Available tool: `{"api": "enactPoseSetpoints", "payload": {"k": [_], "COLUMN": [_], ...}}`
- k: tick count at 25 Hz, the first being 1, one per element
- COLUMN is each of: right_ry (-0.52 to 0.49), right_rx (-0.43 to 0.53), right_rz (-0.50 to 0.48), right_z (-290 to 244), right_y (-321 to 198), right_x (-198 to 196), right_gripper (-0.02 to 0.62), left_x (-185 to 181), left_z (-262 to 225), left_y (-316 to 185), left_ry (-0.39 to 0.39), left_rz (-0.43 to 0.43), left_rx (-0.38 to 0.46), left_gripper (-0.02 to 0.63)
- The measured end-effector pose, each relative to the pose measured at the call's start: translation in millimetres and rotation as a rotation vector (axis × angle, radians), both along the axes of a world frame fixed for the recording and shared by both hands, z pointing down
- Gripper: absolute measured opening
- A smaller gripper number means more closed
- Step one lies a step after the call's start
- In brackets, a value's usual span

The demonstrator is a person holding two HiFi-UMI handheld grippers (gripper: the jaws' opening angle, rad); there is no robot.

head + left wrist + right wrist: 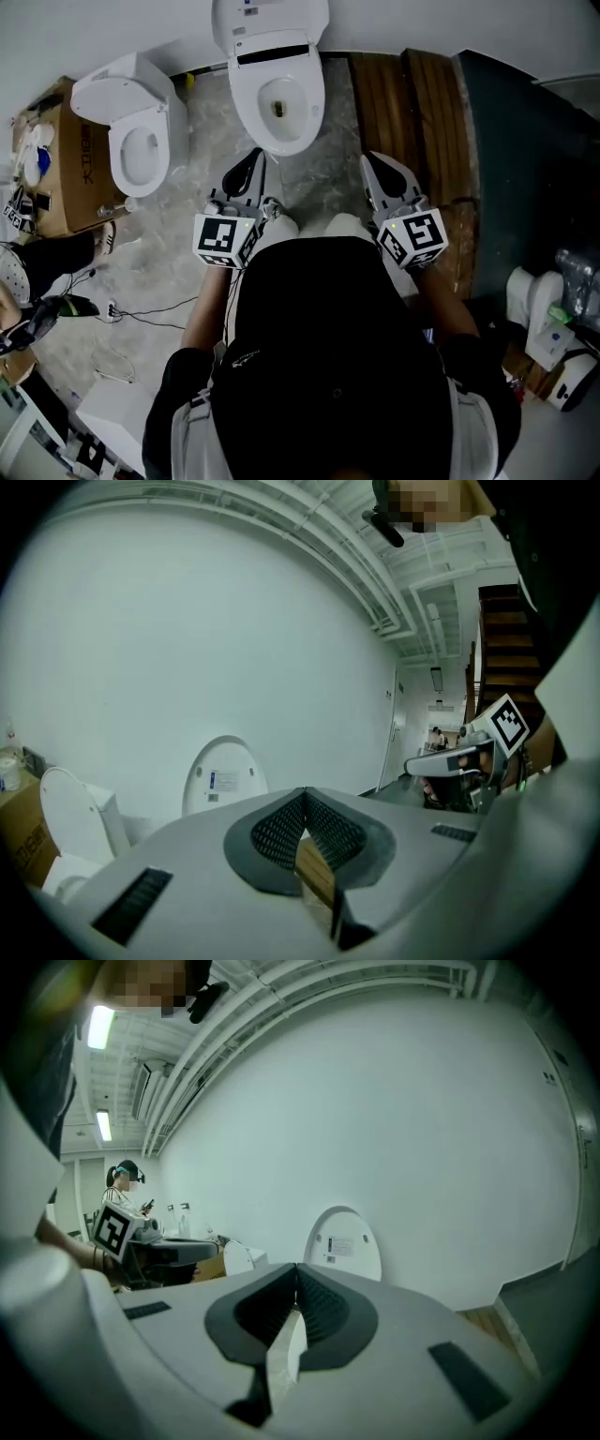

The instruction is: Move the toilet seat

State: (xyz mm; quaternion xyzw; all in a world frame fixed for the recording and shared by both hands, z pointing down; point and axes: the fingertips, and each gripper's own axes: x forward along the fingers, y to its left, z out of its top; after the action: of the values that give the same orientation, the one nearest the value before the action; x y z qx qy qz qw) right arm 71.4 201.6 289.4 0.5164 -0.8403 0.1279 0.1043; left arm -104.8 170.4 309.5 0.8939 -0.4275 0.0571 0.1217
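Observation:
A white toilet (277, 103) stands against the wall ahead of me, its lid (272, 28) raised upright and the seat ring lying flat on the bowl. My left gripper (257, 156) is shut and empty, just short of the bowl's front left. My right gripper (368, 159) is also shut and empty, to the right of the bowl over the wooden boards. In the left gripper view the jaws (305, 797) are pressed together, with the raised lid (223, 775) beyond them. In the right gripper view the jaws (296, 1277) are shut too, and the lid (344, 1244) stands ahead.
A second white toilet (139, 141) with its lid up stands to the left, beside a cardboard box (58, 164). Wooden boards (412, 122) and a dark step lie to the right. Cables (141, 314) trail over the floor at left. A person (122, 1190) stands far off.

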Motion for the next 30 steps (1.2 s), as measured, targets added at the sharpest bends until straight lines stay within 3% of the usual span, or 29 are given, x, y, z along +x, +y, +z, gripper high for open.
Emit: {"api": "enactPoseSetpoints", "payload": {"k": [5,12,22,30], "right_ry": [0.063,0.045,0.056,0.045], "right_rx": [0.064,0.087,-0.024,-0.113], "right_rz": [-0.053,-0.153,-0.262,-0.243], "right_z": [3.5,35.3,108.4,171.6], "right_y": [-21.7,-56.2,-81.9,-102.6], "right_x": [-21.6,-43.9,-39.5,-30.0], "right_gripper": [0.011,0.011,0.011,0.011], "left_x": [-4.3,20.7,45.6,65.1], "left_z": [11.0,37.8,77.8,132.3], "left_y": [-17.5,-28.0,-41.6,-59.5], "left_ry": [-0.020,-0.053,-0.120,-0.169], "left_rz": [0.042,0.070,0.021,0.043], "left_rx": [-0.010,-0.028,-0.076,-0.110], "left_gripper": [0.009,0.009,0.011,0.011]}}
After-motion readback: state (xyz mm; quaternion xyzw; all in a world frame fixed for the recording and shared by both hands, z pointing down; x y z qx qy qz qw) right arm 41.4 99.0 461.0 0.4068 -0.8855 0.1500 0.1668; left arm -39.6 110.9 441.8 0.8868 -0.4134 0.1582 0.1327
